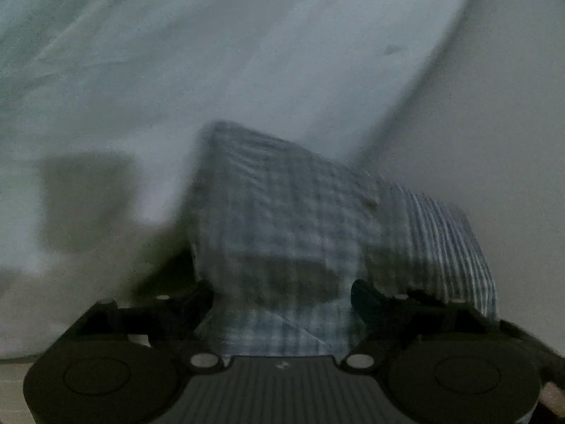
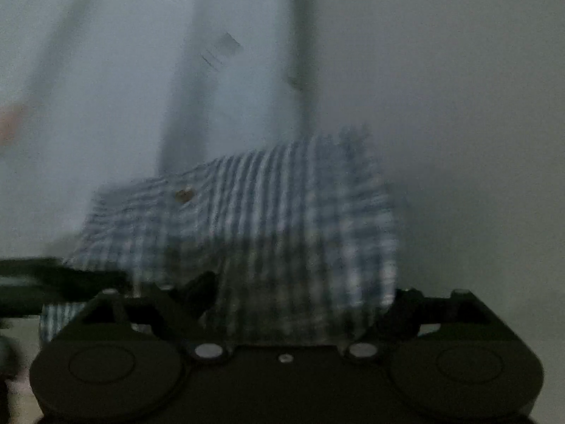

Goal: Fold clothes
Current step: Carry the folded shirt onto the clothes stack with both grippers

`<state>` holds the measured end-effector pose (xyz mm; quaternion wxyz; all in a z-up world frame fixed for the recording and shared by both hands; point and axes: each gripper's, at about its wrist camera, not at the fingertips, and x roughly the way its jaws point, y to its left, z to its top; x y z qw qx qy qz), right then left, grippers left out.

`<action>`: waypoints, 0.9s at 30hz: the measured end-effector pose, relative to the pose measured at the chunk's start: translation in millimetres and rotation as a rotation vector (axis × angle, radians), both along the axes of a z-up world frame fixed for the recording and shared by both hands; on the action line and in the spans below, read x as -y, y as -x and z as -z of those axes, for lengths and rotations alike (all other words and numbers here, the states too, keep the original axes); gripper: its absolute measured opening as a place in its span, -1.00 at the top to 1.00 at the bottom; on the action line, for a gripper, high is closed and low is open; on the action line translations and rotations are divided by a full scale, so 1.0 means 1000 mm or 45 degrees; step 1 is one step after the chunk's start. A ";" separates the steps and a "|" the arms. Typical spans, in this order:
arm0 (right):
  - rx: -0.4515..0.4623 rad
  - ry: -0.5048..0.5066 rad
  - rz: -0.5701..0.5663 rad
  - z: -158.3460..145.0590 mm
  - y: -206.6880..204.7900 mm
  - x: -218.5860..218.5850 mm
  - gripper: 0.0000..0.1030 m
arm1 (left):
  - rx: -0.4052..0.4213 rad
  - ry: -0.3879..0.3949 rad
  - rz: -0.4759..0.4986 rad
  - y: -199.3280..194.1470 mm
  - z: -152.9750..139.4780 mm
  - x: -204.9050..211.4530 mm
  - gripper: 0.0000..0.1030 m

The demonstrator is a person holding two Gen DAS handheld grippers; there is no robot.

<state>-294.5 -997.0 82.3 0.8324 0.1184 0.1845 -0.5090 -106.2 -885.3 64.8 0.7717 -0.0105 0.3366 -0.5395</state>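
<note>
Checked shirt (image 1: 282, 219) judged light, soft, limp; best taken at hem corners. Left gripper (image 1: 282, 293) and right gripper (image 2: 300, 296) jaws stand wide, cloth lying loose between, unpinched.

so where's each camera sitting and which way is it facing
Left wrist view: sits on the left claw, looking forward and down at the checked shirt on a white sheet; both dark fingers show, spread open.
Right wrist view: sits on the right claw, facing the same checked shirt, blurred; its open fingers show.
Shared: both see the shirt with its brown button.
</note>
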 end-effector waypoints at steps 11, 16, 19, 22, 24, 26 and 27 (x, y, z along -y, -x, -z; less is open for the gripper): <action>-0.090 0.050 0.205 0.050 -0.005 0.004 -0.78 | -0.004 -0.122 -0.038 -0.023 0.057 0.020 -0.79; 0.004 0.001 0.189 0.036 0.009 -0.026 -0.90 | 0.183 -0.106 -0.042 0.001 0.038 -0.019 -0.93; 0.073 -0.048 0.165 0.036 0.026 -0.058 -0.95 | 0.179 -0.067 -0.036 0.015 0.033 -0.062 -0.95; 0.092 -0.102 0.151 0.039 0.049 -0.095 -0.99 | 0.177 -0.063 -0.048 0.035 0.032 -0.098 -0.99; 0.072 -0.120 0.145 0.044 0.059 -0.124 -1.00 | 0.158 -0.061 -0.058 0.046 0.036 -0.119 -0.99; 0.056 -0.112 0.164 0.049 0.068 -0.152 -1.00 | 0.148 -0.073 -0.065 0.053 0.040 -0.134 -1.00; 0.055 -0.120 0.155 0.053 0.072 -0.164 -1.00 | 0.148 -0.084 -0.067 0.057 0.042 -0.143 -1.00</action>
